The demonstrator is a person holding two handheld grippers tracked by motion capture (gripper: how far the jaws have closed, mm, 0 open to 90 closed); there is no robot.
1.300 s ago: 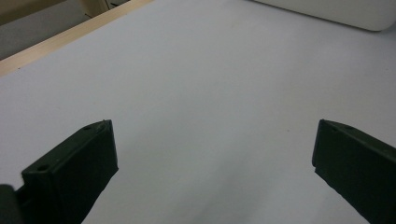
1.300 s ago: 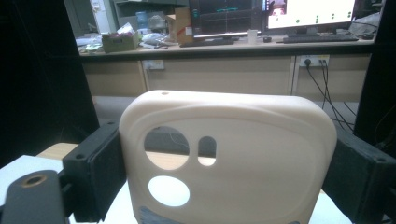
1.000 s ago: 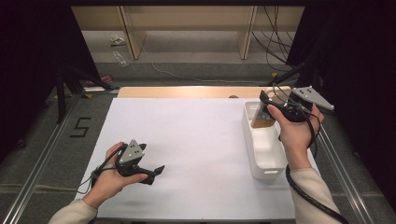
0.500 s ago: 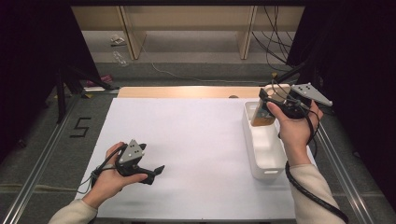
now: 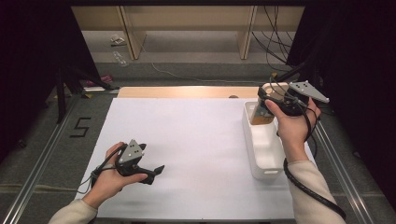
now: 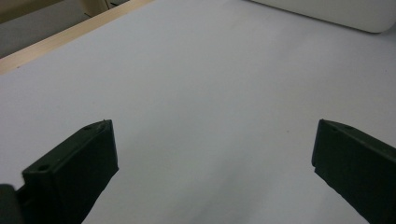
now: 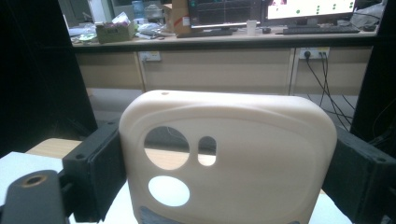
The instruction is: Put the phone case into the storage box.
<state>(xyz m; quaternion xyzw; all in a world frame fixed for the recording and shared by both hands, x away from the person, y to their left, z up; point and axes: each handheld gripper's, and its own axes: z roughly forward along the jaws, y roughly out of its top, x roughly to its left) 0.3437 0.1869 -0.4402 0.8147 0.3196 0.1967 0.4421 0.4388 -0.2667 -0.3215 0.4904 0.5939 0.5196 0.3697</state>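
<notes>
Right hand-held gripper (image 7: 224,172) clamped on cream phone case (image 7: 229,158) above white bin's (image 5: 264,154) far end; left hand-held gripper (image 6: 212,172) apart, on the desk (image 5: 196,140).

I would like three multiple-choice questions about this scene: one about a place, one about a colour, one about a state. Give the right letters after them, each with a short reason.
1. Where does the white bin stand on the table?
A. at its left edge
B. in the middle
C. at its right side

2. What colour is the phone case in the right gripper?
A. cream
B. blue
C. black

3. What is the state of the left gripper?
A. shut on a case
B. open, with nothing between its fingers
C. shut on the bin

Answers:
1 C: in the high view the bin stands beside the right hand, near the right edge.
2 A: the right gripper view shows a pale cream case with camera holes, pressed between the two fingers.
3 B: the left gripper view shows its fingers wide apart over bare white table.
</notes>
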